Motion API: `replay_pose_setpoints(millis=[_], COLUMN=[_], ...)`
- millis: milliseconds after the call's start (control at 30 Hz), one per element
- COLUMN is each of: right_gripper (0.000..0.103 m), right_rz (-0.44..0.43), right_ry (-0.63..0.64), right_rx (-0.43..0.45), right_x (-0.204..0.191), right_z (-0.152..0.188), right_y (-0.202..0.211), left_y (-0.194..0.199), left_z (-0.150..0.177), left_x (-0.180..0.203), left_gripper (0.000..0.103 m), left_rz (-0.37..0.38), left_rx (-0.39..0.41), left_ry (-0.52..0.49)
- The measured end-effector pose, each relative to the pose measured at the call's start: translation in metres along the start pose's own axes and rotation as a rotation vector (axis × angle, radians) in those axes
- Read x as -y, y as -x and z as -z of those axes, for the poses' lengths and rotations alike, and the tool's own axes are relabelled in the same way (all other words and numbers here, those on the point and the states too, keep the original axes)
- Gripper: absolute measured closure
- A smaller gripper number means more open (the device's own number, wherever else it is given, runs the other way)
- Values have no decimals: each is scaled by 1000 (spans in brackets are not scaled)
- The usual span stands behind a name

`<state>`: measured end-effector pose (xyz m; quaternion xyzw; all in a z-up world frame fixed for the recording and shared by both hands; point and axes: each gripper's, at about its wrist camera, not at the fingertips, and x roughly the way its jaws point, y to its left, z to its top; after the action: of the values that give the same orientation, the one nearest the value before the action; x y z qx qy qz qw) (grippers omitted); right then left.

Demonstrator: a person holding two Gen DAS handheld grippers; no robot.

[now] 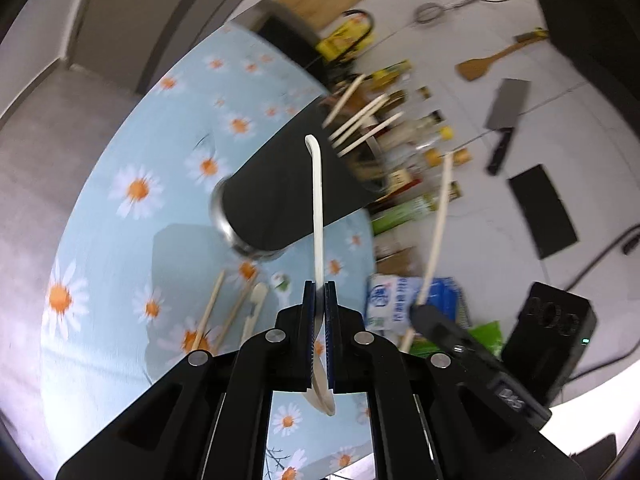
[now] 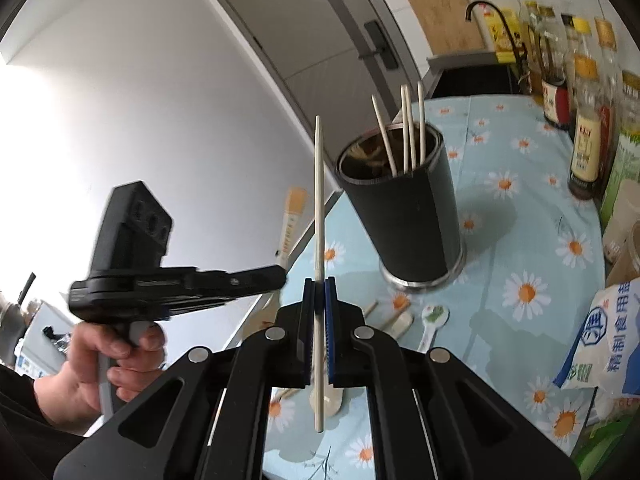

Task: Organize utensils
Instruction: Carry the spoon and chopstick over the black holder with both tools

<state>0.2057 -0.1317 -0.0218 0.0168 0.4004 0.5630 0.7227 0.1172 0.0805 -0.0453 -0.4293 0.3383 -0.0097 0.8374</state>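
My left gripper (image 1: 319,296) is shut on a white spoon (image 1: 318,208), handle pointing away toward the black utensil holder (image 1: 276,196). My right gripper (image 2: 319,292) is shut on a pale chopstick (image 2: 319,200) held upright, left of the black holder (image 2: 404,216), which has several chopsticks (image 2: 408,132) standing in it. The right gripper with its chopstick (image 1: 436,232) also shows in the left wrist view, and the left gripper (image 2: 276,274) in the right wrist view. Loose chopsticks (image 1: 212,308) and spoons (image 2: 432,320) lie on the daisy tablecloth (image 2: 520,240).
Sauce bottles (image 2: 588,140) and a salt bag (image 2: 608,344) line the table's right side. A sink with a black tap (image 2: 496,24) and a wooden cutting board (image 2: 440,16) are behind. A cleaver (image 1: 504,116) and wooden spatula (image 1: 488,64) hang on the wall.
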Motion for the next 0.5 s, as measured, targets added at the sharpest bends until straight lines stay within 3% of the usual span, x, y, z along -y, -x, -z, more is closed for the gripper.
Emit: replay_pose_setpoints(millis=[233,500], right_gripper=[97,97], right_rz=[26,96], right_ry=[-5,-52], right_rx=[121,297], right_x=[-8,-15], right_z=[-15,-30], right_y=[2,5], left_y=[23,27], left_z=[-24,-47], left_x=[27,43], left_gripper=[100,100], left_rz=[74,94], left_rx=[65,126], left_ry=[-176,-327])
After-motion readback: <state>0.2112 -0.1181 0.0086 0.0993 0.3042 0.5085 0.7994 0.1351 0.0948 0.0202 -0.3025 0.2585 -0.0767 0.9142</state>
